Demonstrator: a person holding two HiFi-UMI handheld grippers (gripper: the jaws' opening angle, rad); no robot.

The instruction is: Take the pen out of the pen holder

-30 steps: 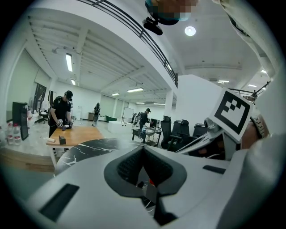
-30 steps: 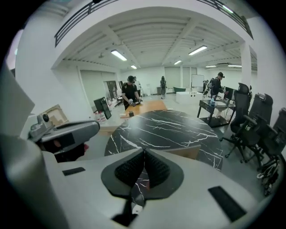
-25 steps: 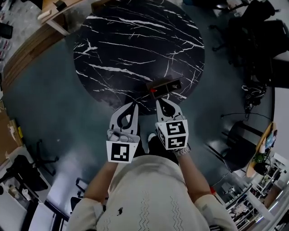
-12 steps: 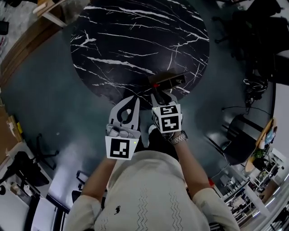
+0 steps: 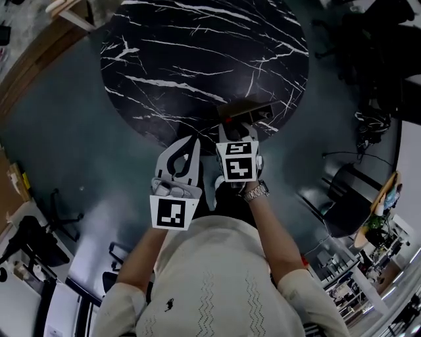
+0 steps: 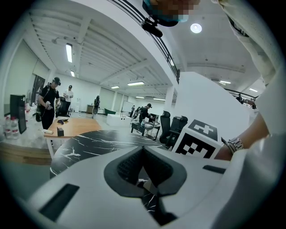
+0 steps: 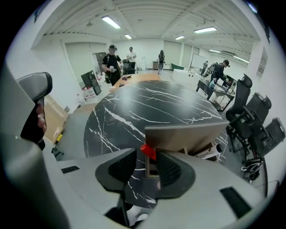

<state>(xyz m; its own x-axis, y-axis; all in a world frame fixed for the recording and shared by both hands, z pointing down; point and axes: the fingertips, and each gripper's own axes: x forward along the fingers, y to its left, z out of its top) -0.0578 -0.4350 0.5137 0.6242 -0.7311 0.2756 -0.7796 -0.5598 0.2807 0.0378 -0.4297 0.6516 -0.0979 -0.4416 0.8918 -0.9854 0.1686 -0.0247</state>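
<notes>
A brown box-shaped pen holder (image 5: 248,109) stands near the front edge of the round black marble table (image 5: 197,59). A red pen (image 5: 227,120) sticks out of the holder's left end. My right gripper (image 5: 237,130) reaches up to the holder from the front. In the right gripper view the pen holder (image 7: 185,134) fills the middle, and the red pen (image 7: 148,151) lies just past the right gripper (image 7: 146,162), whose jaws stand open on either side of it. My left gripper (image 5: 193,141) hangs shut and empty off the table's edge, left of the right one. In its own view the left gripper (image 6: 143,151) points over the table.
Black office chairs (image 7: 250,120) and cables crowd the floor right of the table. A wooden desk (image 6: 73,125) with several people around it stands beyond the table. More wooden furniture (image 5: 66,13) lies at the far left. Grey floor surrounds the table.
My right gripper has moved forward to the pen holder, so its tips now flank the red pen. The left gripper has stayed where it was.
</notes>
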